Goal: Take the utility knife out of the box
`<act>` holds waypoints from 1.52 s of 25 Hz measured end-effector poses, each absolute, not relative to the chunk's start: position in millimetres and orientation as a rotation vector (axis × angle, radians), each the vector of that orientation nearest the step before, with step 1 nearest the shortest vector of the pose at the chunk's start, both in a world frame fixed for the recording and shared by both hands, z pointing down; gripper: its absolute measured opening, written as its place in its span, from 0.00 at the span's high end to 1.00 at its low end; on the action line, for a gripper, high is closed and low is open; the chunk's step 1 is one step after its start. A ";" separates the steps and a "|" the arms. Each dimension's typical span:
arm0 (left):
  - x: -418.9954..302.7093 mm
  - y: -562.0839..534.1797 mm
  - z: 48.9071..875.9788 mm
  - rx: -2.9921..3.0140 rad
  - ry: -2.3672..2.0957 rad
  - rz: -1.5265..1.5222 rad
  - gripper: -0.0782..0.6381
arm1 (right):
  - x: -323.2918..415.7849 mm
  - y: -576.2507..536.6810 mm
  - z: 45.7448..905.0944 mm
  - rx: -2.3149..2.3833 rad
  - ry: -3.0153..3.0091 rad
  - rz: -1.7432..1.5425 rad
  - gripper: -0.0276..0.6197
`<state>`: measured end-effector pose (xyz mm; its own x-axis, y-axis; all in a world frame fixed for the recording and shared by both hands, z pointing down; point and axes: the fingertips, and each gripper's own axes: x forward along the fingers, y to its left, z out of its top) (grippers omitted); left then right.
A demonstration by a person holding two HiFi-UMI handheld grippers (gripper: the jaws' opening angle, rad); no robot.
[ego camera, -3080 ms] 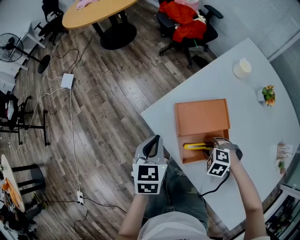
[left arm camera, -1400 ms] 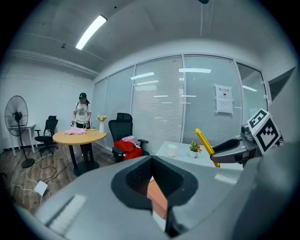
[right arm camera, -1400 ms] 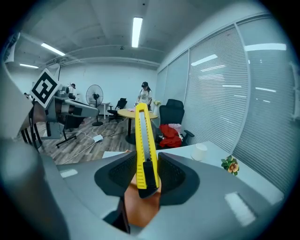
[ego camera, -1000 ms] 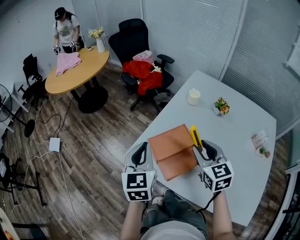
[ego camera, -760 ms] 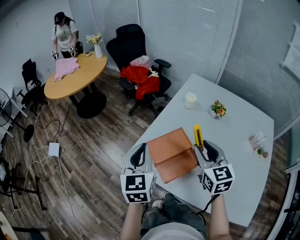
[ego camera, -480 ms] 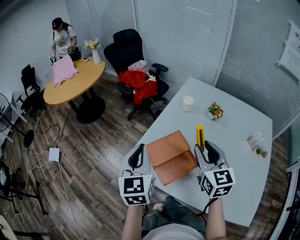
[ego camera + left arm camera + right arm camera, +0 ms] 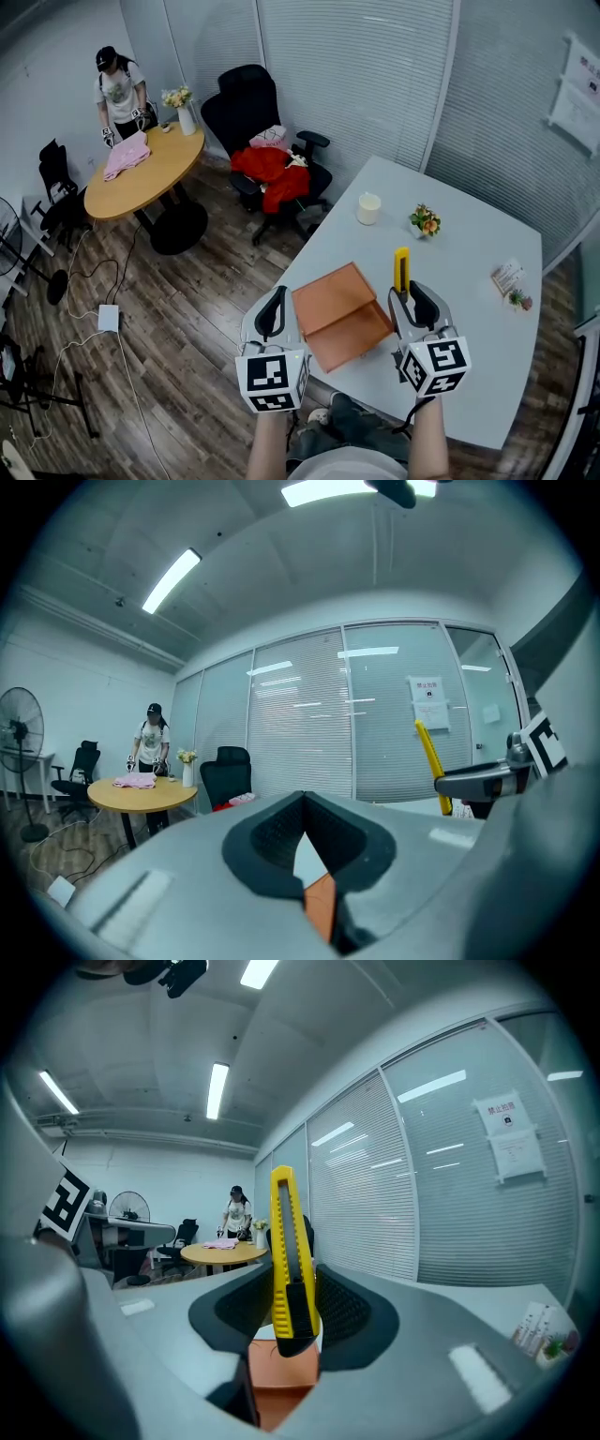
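Observation:
The yellow utility knife (image 7: 401,270) stands up out of my right gripper (image 7: 413,302), which is shut on its lower end. In the right gripper view the utility knife (image 7: 290,1260) rises between the two dark pads, its tip pointing up. The orange box (image 7: 339,314) lies on the white table (image 7: 469,309) with its lid open, just left of the right gripper and below the knife. A sliver of the orange box (image 7: 321,904) shows past my left gripper (image 7: 273,314), which is shut on nothing and hovers off the table's near-left corner. The knife (image 7: 430,763) also appears in the left gripper view, at the right.
A white candle (image 7: 368,208) and a small flower pot (image 7: 424,221) stand at the table's far side; a card (image 7: 507,277) and tiny plant (image 7: 517,300) sit at its right edge. Behind are a black chair with red cloth (image 7: 270,167) and a round wooden table (image 7: 141,173) with a person (image 7: 116,89).
The right gripper has lifted the knife out of the box and raised it upright beside the box. The head view has tilted up, showing more of the room.

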<state>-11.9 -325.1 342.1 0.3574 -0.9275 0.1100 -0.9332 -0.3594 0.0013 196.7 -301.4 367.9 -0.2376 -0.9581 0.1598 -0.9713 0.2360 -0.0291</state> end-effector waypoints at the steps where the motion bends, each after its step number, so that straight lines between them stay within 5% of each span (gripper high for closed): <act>1: -11.1 -325.2 341.7 2.539 -1.741 0.138 0.89 | 197.0 -300.8 367.8 1.870 -2.380 0.183 0.69; 38: -5.0 -325.9 341.9 2.559 -1.708 0.125 0.89 | 212.4 -296.6 359.4 1.951 -2.340 0.173 0.69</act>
